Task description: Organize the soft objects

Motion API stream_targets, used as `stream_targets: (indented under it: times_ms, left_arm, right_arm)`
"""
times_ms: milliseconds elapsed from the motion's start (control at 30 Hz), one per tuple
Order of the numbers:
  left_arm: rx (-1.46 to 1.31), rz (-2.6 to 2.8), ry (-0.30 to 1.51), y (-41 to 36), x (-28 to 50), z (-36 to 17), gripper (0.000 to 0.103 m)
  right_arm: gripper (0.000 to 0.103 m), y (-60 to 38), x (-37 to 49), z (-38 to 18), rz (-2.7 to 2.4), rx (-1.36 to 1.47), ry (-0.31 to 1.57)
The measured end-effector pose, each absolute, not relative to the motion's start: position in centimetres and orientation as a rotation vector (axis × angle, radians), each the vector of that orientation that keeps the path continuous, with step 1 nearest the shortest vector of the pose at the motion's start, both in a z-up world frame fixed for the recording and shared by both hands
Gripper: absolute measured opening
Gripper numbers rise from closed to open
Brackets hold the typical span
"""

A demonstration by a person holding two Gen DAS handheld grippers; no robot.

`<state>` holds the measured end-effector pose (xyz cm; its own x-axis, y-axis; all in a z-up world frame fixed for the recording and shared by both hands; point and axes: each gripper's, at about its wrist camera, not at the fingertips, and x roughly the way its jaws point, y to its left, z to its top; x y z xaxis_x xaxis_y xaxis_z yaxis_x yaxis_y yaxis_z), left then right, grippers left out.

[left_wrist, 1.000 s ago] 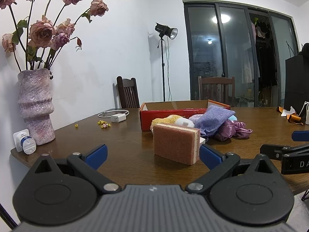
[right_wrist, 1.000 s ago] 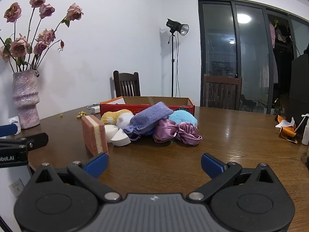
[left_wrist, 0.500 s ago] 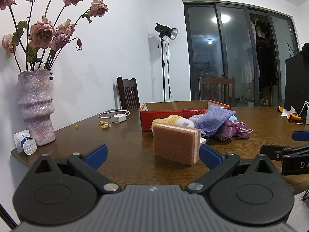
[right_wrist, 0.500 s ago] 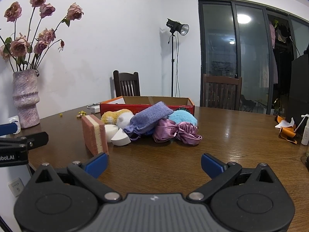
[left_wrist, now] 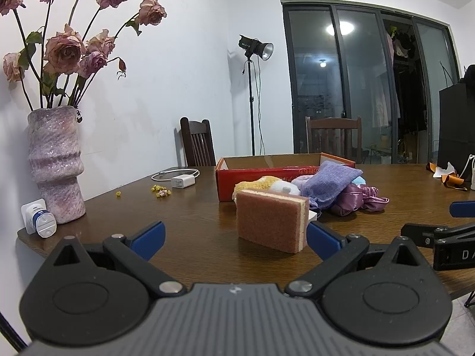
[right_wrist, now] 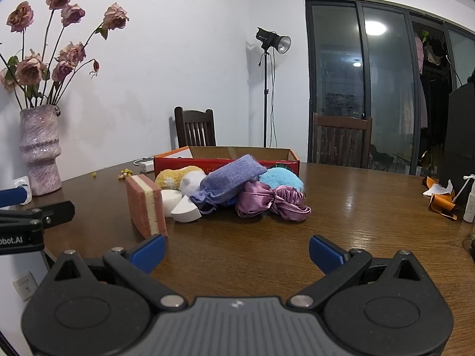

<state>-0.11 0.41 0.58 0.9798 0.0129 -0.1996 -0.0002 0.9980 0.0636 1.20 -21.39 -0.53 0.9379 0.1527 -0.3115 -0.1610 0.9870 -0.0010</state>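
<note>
Nothing moved, both tools [left_wrist: 234, 234] [right_wrist: 236, 250] spread empty, white wedge [right_wrist: 186, 211] seen only from right.

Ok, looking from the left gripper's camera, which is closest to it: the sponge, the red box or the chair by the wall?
1. Sponge: nearest, standing on edge just ahead of the left gripper.
2. Red box: behind the sponge, mid-table.
3. Chair: farthest, beyond the table by the wall.

pink sponge [right_wrist: 145, 206] (cream middle layer), lavender pouch [right_wrist: 230, 182], purple satin scrunchie [right_wrist: 271, 203], red box [left_wrist: 267, 175], mottled pink vase [left_wrist: 55, 163]
</note>
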Motion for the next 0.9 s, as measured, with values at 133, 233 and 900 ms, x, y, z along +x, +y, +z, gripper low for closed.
stream_targets:
  times_ms: [133, 233, 900]
  left_arm:
    - [0.064, 0.006, 0.201, 0.42, -0.11, 0.61, 0.103]
    - [0.064, 0.007, 0.200, 0.44, -0.13, 0.65, 0.103]
    - [0.063, 0.010, 0.208, 0.49, 0.10, 0.41, 0.103]
  right_arm:
    - [0.103, -21.29, 1.20, -0.44, 0.163, -0.034, 0.319]
    - [0.103, -21.31, 1.21, -0.39, 0.163, -0.033, 0.319]
    - [0.103, -21.01, 1.30, -0.26, 0.171, -0.038, 0.325]
